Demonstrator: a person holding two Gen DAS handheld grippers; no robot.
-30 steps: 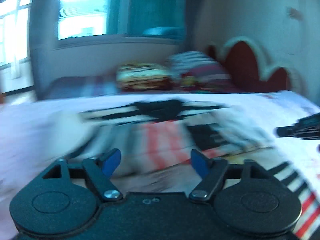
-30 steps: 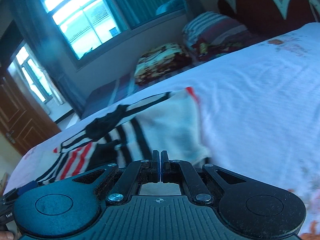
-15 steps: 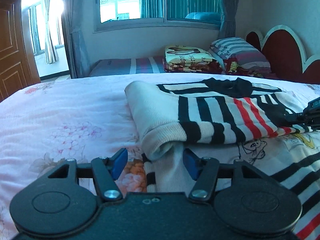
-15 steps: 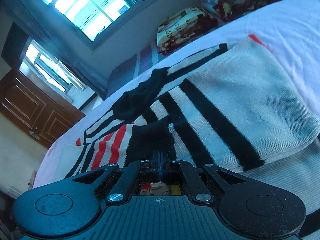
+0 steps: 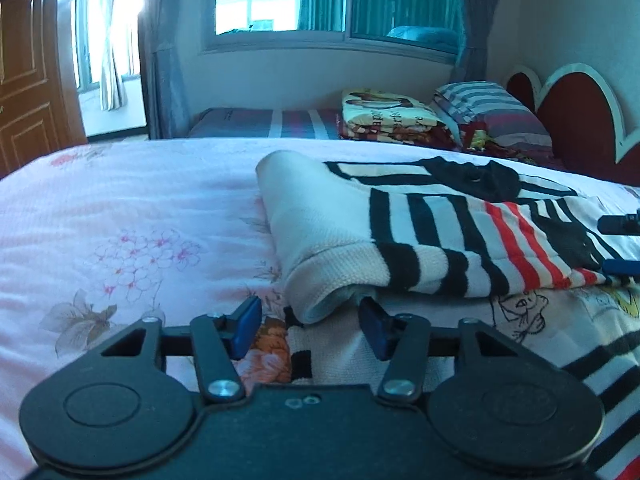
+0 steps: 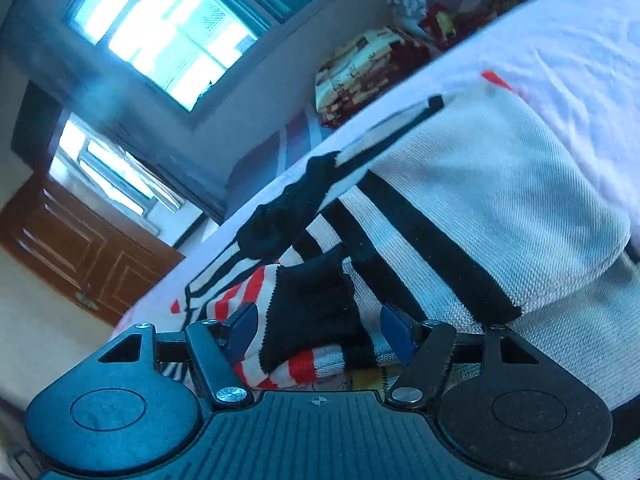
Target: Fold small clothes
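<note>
A small white knit sweater (image 5: 432, 236) with black and red stripes lies folded over on the pink floral bed sheet (image 5: 120, 220). My left gripper (image 5: 310, 326) is open, low at the near folded corner, with the rolled hem between its blue pads. My right gripper (image 6: 320, 330) is open at the other side, its pads either side of a black cuff (image 6: 312, 312) on the red-striped part. The right gripper's tips (image 5: 620, 240) show at the right edge of the left wrist view.
A red scalloped headboard (image 5: 576, 120) stands at the far right. A striped pillow (image 5: 488, 108) and a folded patterned blanket (image 5: 388, 116) lie on a second bed under the window. A wooden door (image 5: 24, 80) is at the left.
My right gripper has opened and let go of the sweater's cuff. The sweater has been folded over and now lies still. My left gripper stays open.
</note>
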